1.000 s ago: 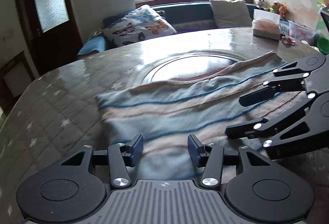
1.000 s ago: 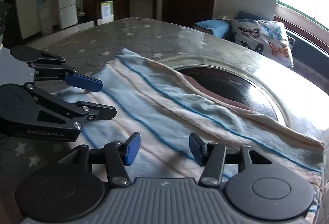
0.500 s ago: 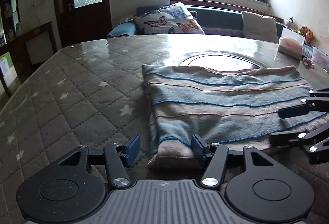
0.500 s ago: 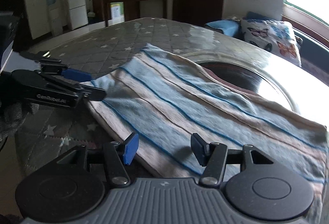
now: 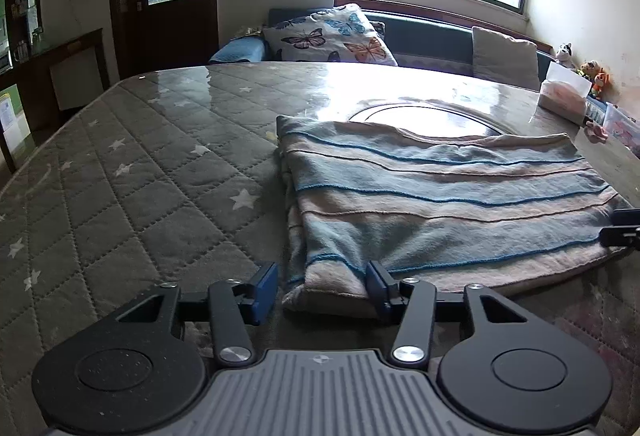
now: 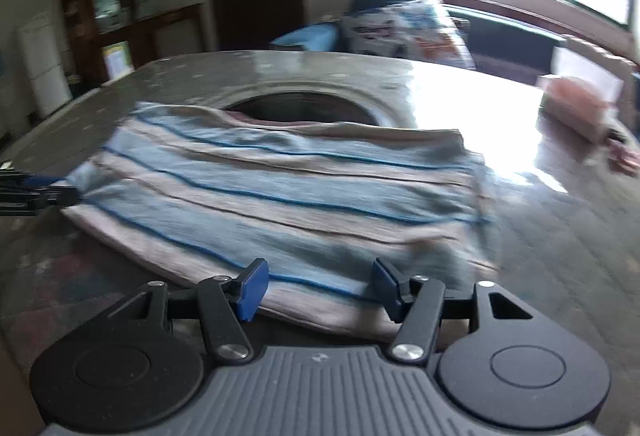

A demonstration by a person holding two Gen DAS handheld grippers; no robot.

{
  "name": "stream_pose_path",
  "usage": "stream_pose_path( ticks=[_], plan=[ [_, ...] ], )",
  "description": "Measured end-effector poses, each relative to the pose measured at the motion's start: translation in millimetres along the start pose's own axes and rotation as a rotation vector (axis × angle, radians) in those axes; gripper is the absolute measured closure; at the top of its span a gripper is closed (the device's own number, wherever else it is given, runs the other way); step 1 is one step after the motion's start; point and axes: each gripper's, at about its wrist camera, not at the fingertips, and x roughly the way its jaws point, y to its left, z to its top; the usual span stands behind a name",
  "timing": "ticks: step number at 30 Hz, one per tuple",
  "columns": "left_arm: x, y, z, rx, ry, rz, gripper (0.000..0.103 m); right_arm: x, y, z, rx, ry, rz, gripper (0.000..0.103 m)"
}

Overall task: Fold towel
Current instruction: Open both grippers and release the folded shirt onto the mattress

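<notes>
A folded towel (image 5: 440,204) with blue, pink and pale stripes lies flat on the quilted table cover (image 5: 140,176). My left gripper (image 5: 322,292) sits low at its near left corner. The jaws are closing with that corner between them; the left pad still stands off the cloth. My right gripper (image 6: 318,288) is open over the towel (image 6: 280,204), low above its near edge, in a blurred view. Only its tip (image 5: 620,232) shows at the towel's right end in the left wrist view. The left gripper's tip (image 6: 36,192) shows at the towel's left end.
A round glass turntable (image 5: 424,120) lies under the towel's far edge. A tissue box (image 5: 564,98) and small toys (image 5: 596,76) stand at the far right. Beyond the table is a bench with a butterfly cushion (image 5: 328,36). Bare quilted cover stretches left of the towel.
The right gripper has slid along the towel's near edge, away from the left one. The left gripper has rolled level at the towel's near left corner and its jaws have narrowed.
</notes>
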Motion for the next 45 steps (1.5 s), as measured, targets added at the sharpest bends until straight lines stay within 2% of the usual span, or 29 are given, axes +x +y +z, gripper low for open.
stream_pose_path(
  ticks=[3, 9, 12, 14, 17, 19, 21, 25, 34, 38, 40, 42, 45],
  plan=[
    [0.3, -1.0, 0.0, -0.003, 0.003, -0.006, 0.057, -7.3, -19.2, -4.5, 0.045, -0.003, -0.028, 0.044],
    [1.3, -2.4, 0.4, -0.007, 0.008, -0.005, 0.057, -18.9, -44.4, -0.5, 0.121, -0.048, -0.093, 0.044],
    [0.6, -3.2, 0.0, -0.008, 0.011, -0.006, 0.058, -12.2, -55.6, 0.9, 0.162, -0.031, -0.129, 0.045],
    [0.0, -3.4, -0.5, -0.008, 0.012, -0.007, 0.058, -8.5, -61.7, -2.7, 0.191, -0.015, -0.120, 0.047],
    [-0.8, -4.3, -0.3, -0.009, 0.017, -0.012, 0.062, -10.5, -66.0, -10.7, 0.221, -0.012, -0.104, 0.062],
    [-1.6, -6.1, 0.1, -0.007, 0.023, -0.021, 0.066, -14.4, -68.9, -13.7, 0.240, -0.016, -0.087, 0.082],
    [-3.1, -8.6, -0.2, 0.000, 0.028, -0.028, 0.068, -17.7, -70.2, -15.7, 0.244, -0.019, -0.082, 0.091],
    [-9.5, -13.6, -4.1, 0.019, 0.043, -0.056, 0.069, -26.7, -72.1, -17.7, 0.234, -0.024, -0.091, 0.096],
    [-39.4, -44.1, -27.0, 0.108, 0.091, -0.161, 0.067, -67.6, -87.2, -43.7, 0.218, 0.011, -0.179, 0.097],
    [-49.3, -46.1, -23.8, 0.134, 0.078, -0.158, 0.063, -85.6, -88.7, -51.7, 0.205, 0.016, -0.221, 0.092],
    [-55.2, -44.4, -19.1, 0.141, 0.055, -0.142, 0.062, -93.3, -87.4, -50.6, 0.191, -0.006, -0.246, 0.087],
    [-59.7, -42.1, -11.9, 0.135, 0.026, -0.129, 0.061, -96.7, -85.8, -45.0, 0.189, -0.038, -0.239, 0.086],
    [-63.0, -42.4, -2.2, 0.123, -0.016, -0.131, 0.061, -90.3, -81.8, -32.6, 0.179, -0.074, -0.178, 0.085]
  ],
)
